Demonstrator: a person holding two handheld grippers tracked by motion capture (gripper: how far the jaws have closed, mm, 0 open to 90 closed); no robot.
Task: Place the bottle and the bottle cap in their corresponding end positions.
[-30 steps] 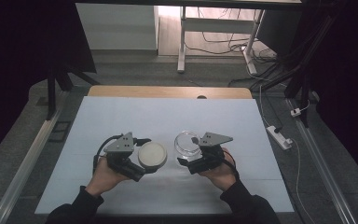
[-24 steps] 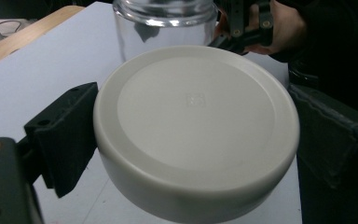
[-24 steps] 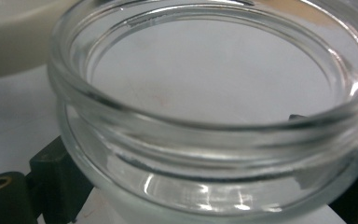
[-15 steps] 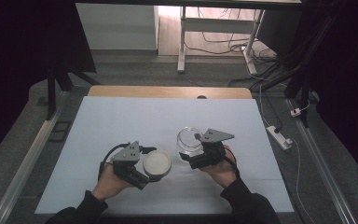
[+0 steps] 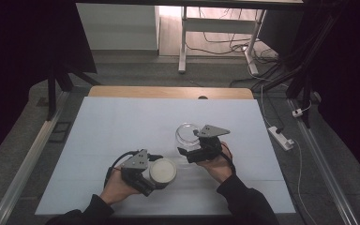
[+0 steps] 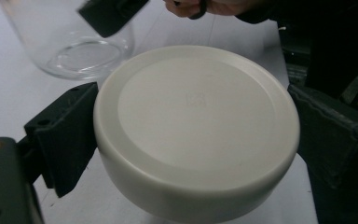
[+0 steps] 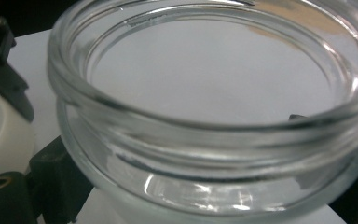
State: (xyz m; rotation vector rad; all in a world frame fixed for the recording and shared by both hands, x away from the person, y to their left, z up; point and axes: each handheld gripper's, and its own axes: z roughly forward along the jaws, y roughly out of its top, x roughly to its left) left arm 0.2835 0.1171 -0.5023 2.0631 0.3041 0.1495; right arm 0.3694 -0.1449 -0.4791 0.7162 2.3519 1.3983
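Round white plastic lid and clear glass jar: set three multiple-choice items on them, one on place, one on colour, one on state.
1. Where is the round white plastic lid?
A. between the left gripper's jaws
B. screwed on the jar
C. lying on the floor

2. What colour is the table's cover?
A. red
B. pale blue-white
C. black

3. What state is the clear glass jar in?
A. lidded
B. full of liquid
C. open and empty

Answers:
1 A: the left gripper view shows black jaws at both its sides.
2 B: the high view shows a pale sheet.
3 C: the right gripper holds it, mouth bare, the table showing through.
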